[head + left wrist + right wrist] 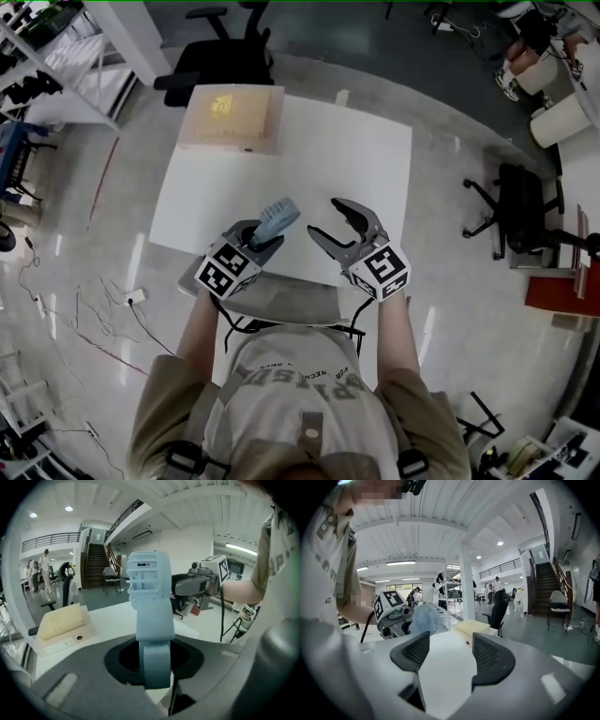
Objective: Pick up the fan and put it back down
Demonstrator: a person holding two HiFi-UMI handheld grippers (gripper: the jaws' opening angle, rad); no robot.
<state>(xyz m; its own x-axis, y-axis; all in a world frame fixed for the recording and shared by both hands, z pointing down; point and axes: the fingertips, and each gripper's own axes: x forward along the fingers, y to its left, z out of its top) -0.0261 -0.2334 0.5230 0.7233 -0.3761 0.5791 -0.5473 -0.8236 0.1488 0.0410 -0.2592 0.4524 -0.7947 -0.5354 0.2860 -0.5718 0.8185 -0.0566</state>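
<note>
My left gripper (261,236) is shut on the handle of a light blue hand-held fan (277,221) over the near part of the white table (356,159). In the left gripper view the fan (150,616) stands upright between the jaws, its grille head pointing away from me. Whether its base touches the table is hidden. My right gripper (325,217) stays just to the right, open, nothing between its fingers. The right gripper view looks along that gripper (444,651) over bare tabletop, with the fan's round head (425,619) to the left.
A beige foam box (232,117) lies on the table's far left corner. A black office chair (220,52) stands behind the table, another (520,211) at the right. Cables run over the floor at the left. People stand far back in the hall.
</note>
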